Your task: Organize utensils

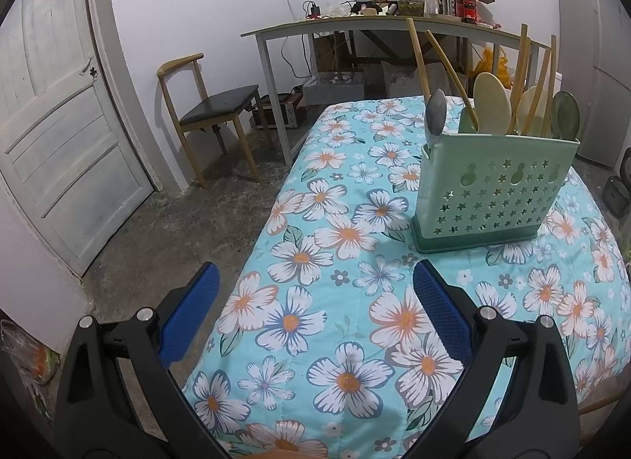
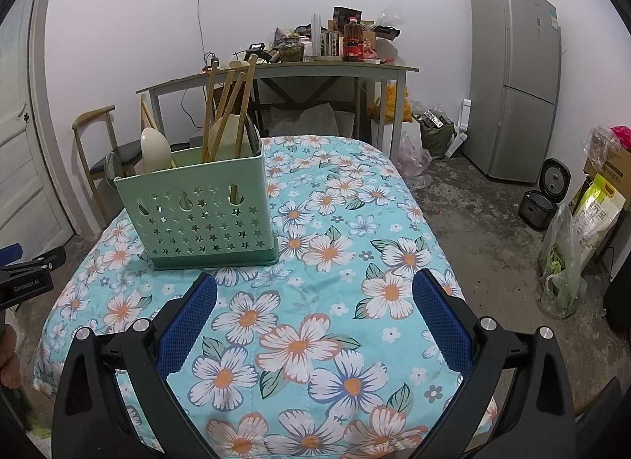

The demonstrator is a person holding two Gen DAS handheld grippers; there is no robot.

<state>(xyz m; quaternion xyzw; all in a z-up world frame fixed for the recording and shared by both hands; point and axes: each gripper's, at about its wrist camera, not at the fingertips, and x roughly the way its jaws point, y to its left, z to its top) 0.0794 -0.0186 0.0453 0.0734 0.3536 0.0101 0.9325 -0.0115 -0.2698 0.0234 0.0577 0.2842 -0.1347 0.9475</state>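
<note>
Both grippers, left gripper [image 1: 315,293] and right gripper [image 2: 314,295], spread empty, near utensil holder [image 1: 489,198]

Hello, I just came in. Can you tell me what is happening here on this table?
A person holds a gripper in each hand above a table with a floral cloth. The left gripper and right gripper are both open and hold nothing. A green utensil holder stands upright on the cloth, with spoons and chopsticks already standing in it. No loose utensils show on the cloth.
</note>
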